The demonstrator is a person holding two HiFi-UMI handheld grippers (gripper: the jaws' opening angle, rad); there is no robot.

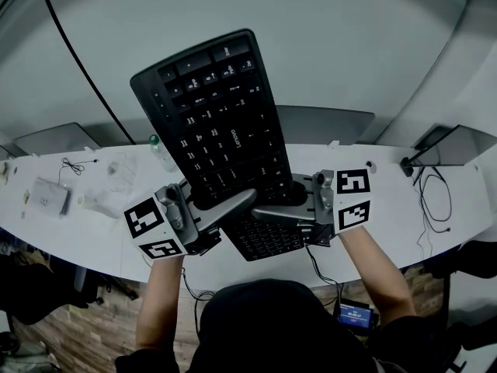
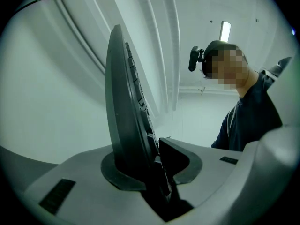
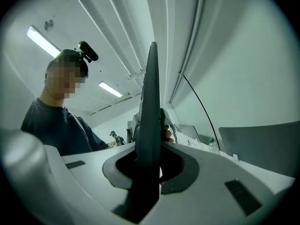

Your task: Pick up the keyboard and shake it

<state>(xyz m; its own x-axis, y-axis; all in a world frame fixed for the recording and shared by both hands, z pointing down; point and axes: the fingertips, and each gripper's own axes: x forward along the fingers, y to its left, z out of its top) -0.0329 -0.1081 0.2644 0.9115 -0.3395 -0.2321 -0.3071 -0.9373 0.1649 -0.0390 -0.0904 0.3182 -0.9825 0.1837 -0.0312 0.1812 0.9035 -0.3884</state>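
The black keyboard [image 1: 221, 115] is off the white desk [image 1: 404, 208], its far end tilted up and away, keys facing me. My left gripper [image 1: 237, 202] grips its near part from the left, and my right gripper [image 1: 268, 210] grips it from the right. In the left gripper view the keyboard [image 2: 124, 102] stands edge-on between the jaws of the left gripper [image 2: 152, 165], pads pressed against it. The right gripper view shows the same thin edge of the keyboard [image 3: 151, 111] clamped in the right gripper [image 3: 150, 165]. The keyboard's nearest end juts out below both grippers.
On the desk's left lie a small white box [image 1: 48, 195], a thin cable [image 1: 72, 165] and a bottle [image 1: 159, 150]. A grey panel [image 1: 326, 123] stands behind the keyboard. Black cables [image 1: 435, 200] hang at the right, and a dark cable [image 1: 78, 53] runs along the wall.
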